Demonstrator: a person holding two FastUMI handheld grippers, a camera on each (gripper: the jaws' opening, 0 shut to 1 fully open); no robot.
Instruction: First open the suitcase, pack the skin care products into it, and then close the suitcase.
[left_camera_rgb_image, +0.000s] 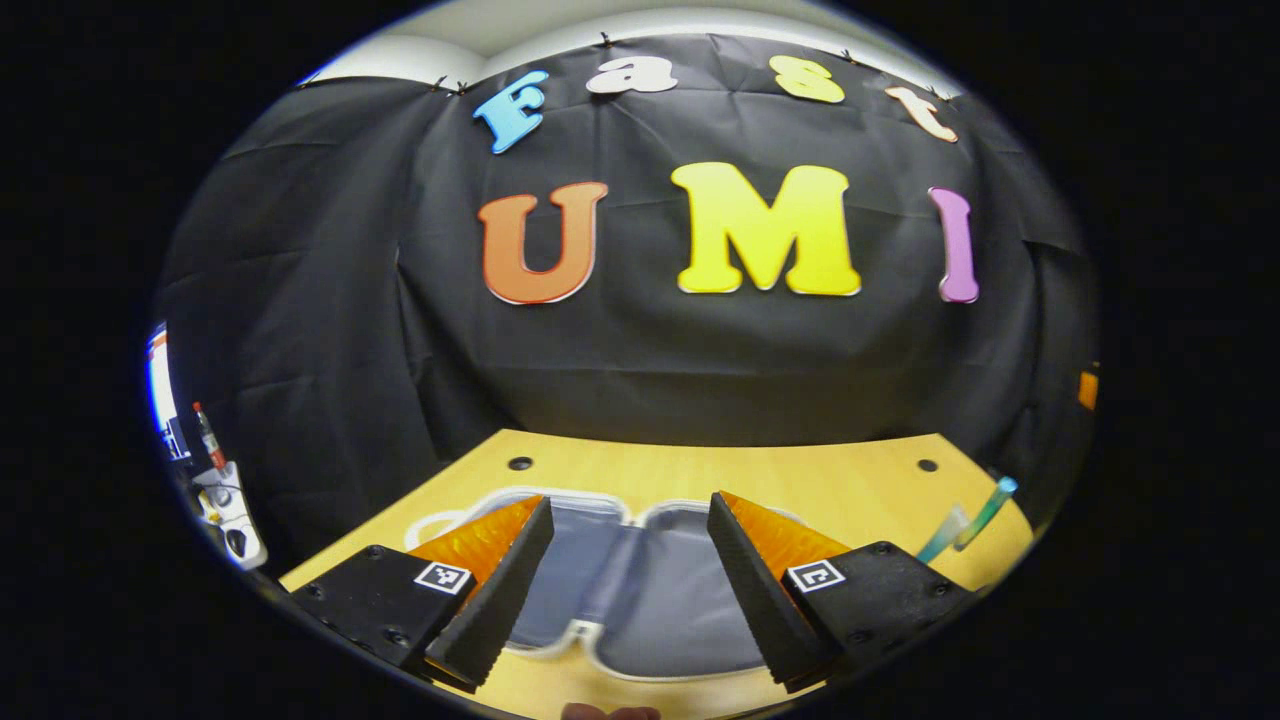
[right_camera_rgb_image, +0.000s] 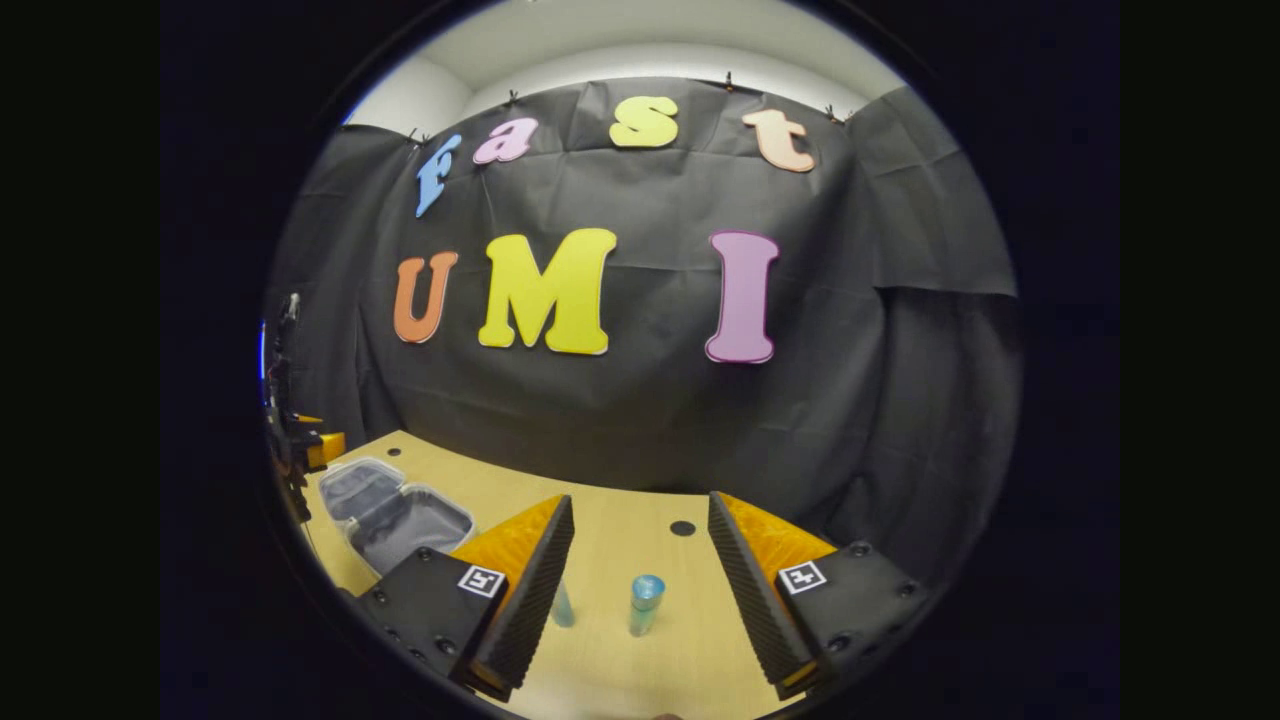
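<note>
The suitcase (left_camera_rgb_image: 640, 590) lies open and flat on the wooden table (left_camera_rgb_image: 850, 480), a small case with a white rim and grey lining in both halves. My left gripper (left_camera_rgb_image: 628, 505) hovers just above it, open, with nothing between its fingers. In the right gripper view the same suitcase (right_camera_rgb_image: 400, 515) sits at the far left. My right gripper (right_camera_rgb_image: 640, 500) is open above a light blue tube (right_camera_rgb_image: 645, 603) standing on the table. A second tube (right_camera_rgb_image: 563, 605) is partly hidden behind one finger. Two thin teal tubes (left_camera_rgb_image: 975, 522) show at the table's right side.
The black cloth wall closes off the back of the table (right_camera_rgb_image: 620, 520). Off the table's left edge stands a white device with a red-tipped item (left_camera_rgb_image: 225, 500). The other gripper (right_camera_rgb_image: 310, 445) shows at the far left, beyond the suitcase. Small dark holes (left_camera_rgb_image: 520, 463) dot the tabletop.
</note>
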